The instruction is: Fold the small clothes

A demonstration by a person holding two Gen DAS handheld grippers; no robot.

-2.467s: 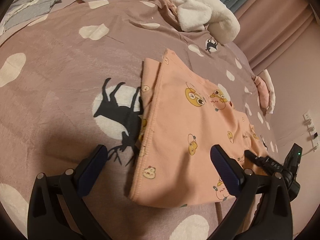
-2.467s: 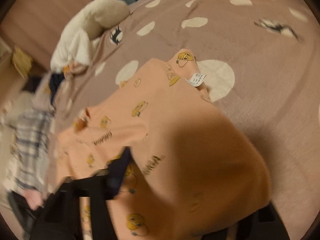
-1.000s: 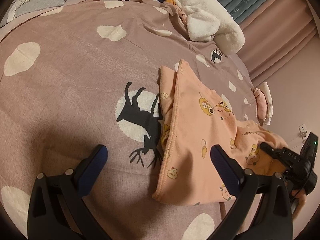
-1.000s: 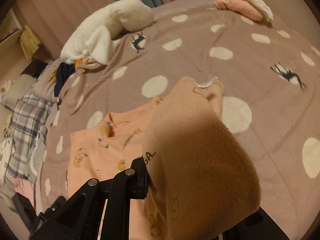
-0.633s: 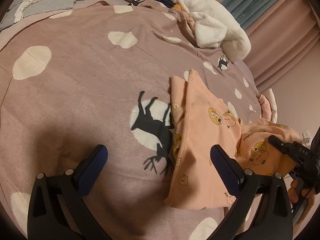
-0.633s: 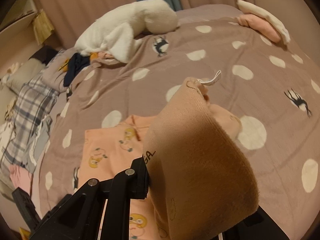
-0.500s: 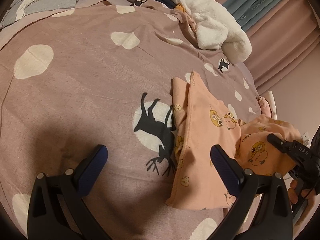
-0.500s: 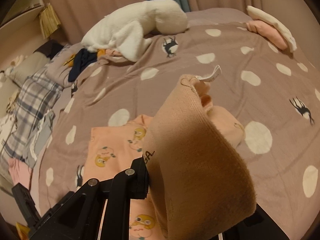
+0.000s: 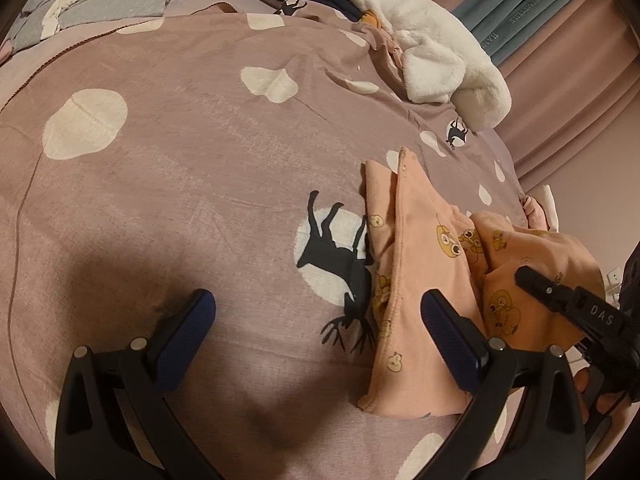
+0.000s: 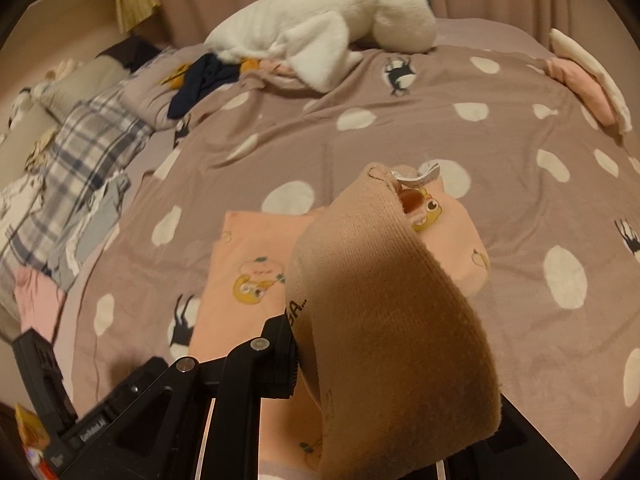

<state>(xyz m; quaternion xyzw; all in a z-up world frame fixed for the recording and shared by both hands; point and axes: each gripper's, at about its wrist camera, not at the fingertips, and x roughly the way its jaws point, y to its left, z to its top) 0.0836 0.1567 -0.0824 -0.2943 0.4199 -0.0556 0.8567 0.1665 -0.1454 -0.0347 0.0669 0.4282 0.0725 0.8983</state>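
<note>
The right hand-held gripper, pinching one end of the peach garment on the bed, has carried it up and across over the flat half, so the fold is halfway, while the left hand-held gripper hangs spread and empty.

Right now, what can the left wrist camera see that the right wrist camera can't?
Only the left wrist view shows the left gripper, wide open and holding nothing, with the big black deer print between its fingers. Only the right wrist view shows the white care label on the raised fold and the plaid pillow. Both show the peach cartoon-print garment, clamped in the right gripper, and the white plush blanket.
</note>
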